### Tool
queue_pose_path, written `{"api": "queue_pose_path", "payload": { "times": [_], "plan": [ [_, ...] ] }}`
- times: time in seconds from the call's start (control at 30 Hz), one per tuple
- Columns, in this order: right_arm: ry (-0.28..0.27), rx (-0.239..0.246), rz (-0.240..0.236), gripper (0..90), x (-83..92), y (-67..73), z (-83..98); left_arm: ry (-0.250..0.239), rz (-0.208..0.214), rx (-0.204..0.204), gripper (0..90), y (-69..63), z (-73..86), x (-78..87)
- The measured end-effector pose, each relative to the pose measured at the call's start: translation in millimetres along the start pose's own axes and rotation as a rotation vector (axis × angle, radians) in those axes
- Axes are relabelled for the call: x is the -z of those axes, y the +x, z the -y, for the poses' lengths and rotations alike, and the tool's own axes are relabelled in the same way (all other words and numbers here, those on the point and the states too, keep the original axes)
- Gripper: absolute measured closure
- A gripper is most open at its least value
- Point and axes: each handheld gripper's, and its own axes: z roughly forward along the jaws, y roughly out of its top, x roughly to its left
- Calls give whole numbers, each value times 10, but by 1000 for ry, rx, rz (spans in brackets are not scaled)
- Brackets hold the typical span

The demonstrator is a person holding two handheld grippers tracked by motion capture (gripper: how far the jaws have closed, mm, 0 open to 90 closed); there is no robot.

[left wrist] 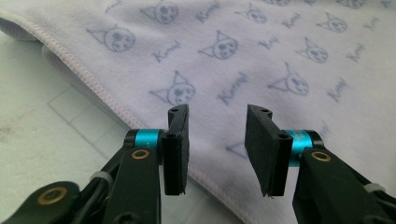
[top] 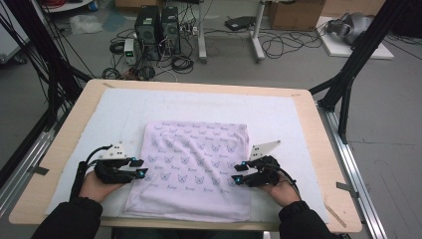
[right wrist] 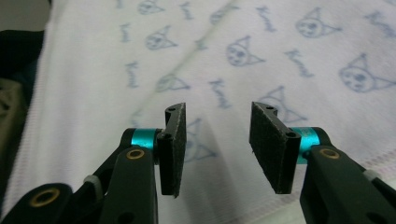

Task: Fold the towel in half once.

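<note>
A pale lilac towel (top: 194,164) printed with blue cat faces lies folded flat in the middle of the table. My left gripper (top: 139,168) hovers at its left edge, jaws open, nothing between the pads. My right gripper (top: 239,173) is at the towel's right edge, also open and empty. In the left gripper view the towel's stitched hem (left wrist: 93,77) runs diagonally just past my left gripper (left wrist: 217,140). In the right gripper view the towel (right wrist: 261,60) spreads beyond my right gripper (right wrist: 217,140), with a fold line crossing it.
A white mat (top: 278,117) covers the wooden table (top: 64,144) under the towel. Beyond the far edge are computer towers (top: 157,27), cables and a black frame leg (top: 348,74) on the floor. The person's dark sleeves (top: 69,219) enter from the near edge.
</note>
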Motion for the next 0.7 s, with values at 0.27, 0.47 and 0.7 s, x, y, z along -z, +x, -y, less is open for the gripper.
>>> {"api": "queue_pose_path", "payload": {
  "times": [0.27,0.47,0.7],
  "plan": [
    [3,-8,6,562,-97,-26,13,-7,-11,-9,595,9,-2,-41],
    [-71,-23,26,515,-47,-58,-1,-53,-41,-1,553,48,-34,58],
    [-152,-56,62,452,44,-124,-43,-95,-67,10,513,96,-81,94]
  ]
}}
